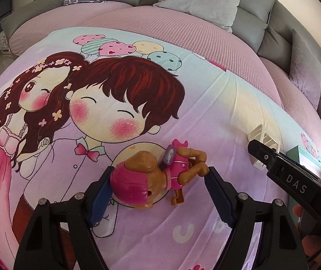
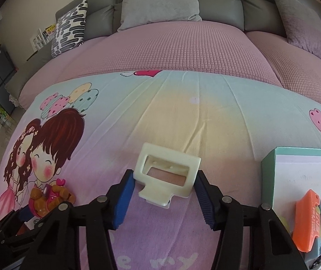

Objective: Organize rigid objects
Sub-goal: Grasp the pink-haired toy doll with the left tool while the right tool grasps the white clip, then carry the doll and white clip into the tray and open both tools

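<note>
Pink-and-brown toy dog figure [image 1: 151, 175] lying on its side on the cartoon-print blanket [image 1: 138, 78], right between the pads of the left tongs [image 1: 160, 171]: helmeted head against the left pad, one brown paw at the tip of the right pad, body slanting away up and to the right. Pads wide apart around it; cannot tell whether pressing or only touching. Off to the right, white plastic clip [image 2: 167, 155] flat on the same blanket, squarely between the pads of the right tongs [image 2: 163, 175], both blue pads up against its two short sides, clamped on it, with its small tab end pointing back toward the camera. Counted: one dog figure, one clip, two tongs, one teal box [image 2: 268, 171] and one orange block [image 2: 307, 222] inside that box beside other items too cut off to name. Box just right of the right tongs, near wall close to the right pad. Figure and clip well apart, with bare blanket between. Beyond both, a broad stretch of unoccupied blanket, then the pink waffle cover [image 2: 182, 49] running back to the grey sofa back. Three loose cushions along that back: patterned [image 2: 70, 27], grey [image 2: 160, 0], lilac [image 2: 304, 18].
</note>
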